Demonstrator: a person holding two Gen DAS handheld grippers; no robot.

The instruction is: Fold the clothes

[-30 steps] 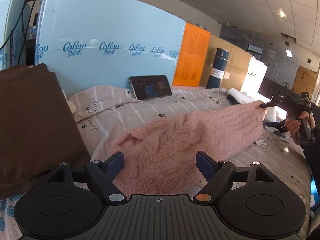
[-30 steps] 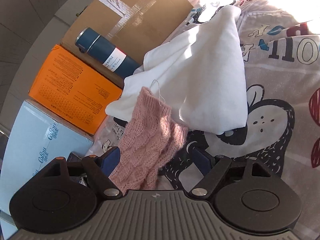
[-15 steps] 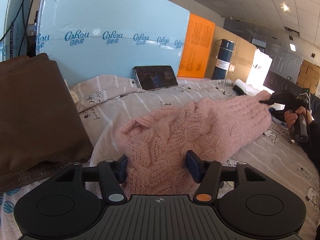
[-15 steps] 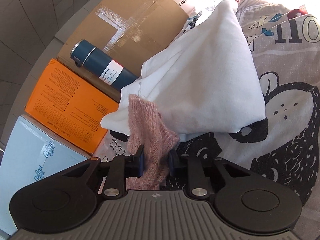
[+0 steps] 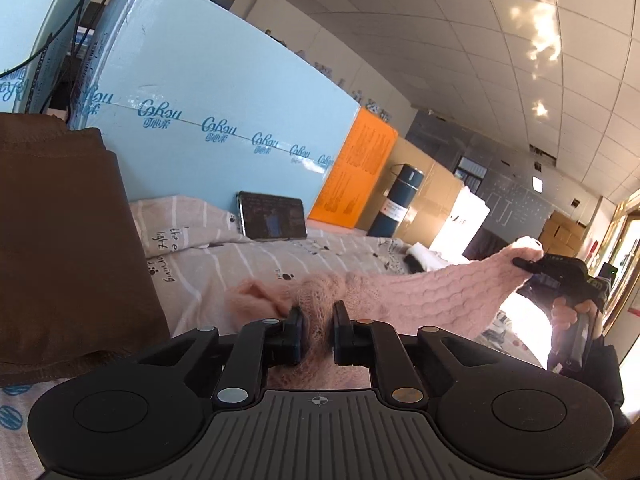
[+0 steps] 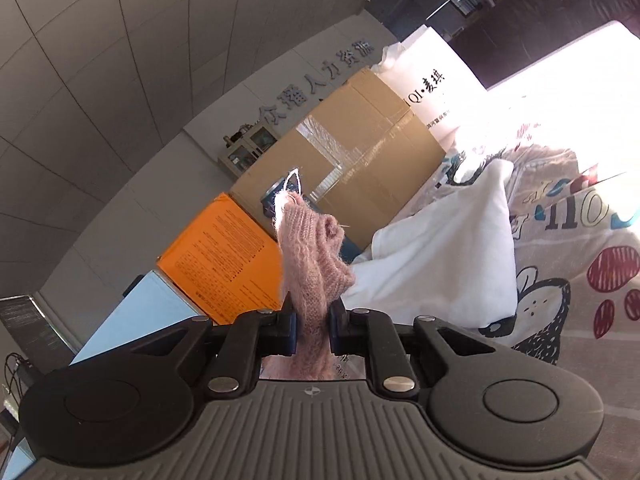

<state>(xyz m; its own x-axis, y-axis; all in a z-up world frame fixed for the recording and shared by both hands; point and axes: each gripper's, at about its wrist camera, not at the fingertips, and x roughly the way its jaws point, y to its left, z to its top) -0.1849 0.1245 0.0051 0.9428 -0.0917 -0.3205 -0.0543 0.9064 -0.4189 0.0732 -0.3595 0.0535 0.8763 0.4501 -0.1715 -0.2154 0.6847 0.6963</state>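
Observation:
A pink cable-knit sweater point(image 5: 420, 292) hangs stretched in the air between my two grippers, above the patterned bed sheet point(image 5: 224, 256). My left gripper point(image 5: 318, 332) is shut on one end of it. My right gripper point(image 6: 312, 330) is shut on the other end, and a bunch of pink knit point(image 6: 310, 256) sticks up past its fingers. In the left wrist view the right gripper point(image 5: 524, 262) shows at far right, held in a hand, pinching the sweater's tip.
A folded brown garment point(image 5: 60, 240) lies at left. A phone point(image 5: 272, 220) leans on a light blue box point(image 5: 216, 120). An orange box point(image 5: 360, 176), a dark blue bottle point(image 5: 400, 204) and cardboard boxes point(image 6: 352, 160) stand behind. A white garment point(image 6: 448, 256) lies on a cartoon blanket point(image 6: 568, 264).
Both grippers closed on the pink sweater and lifted it off the bed. It now hangs taut between them, and both cameras tilted upward.

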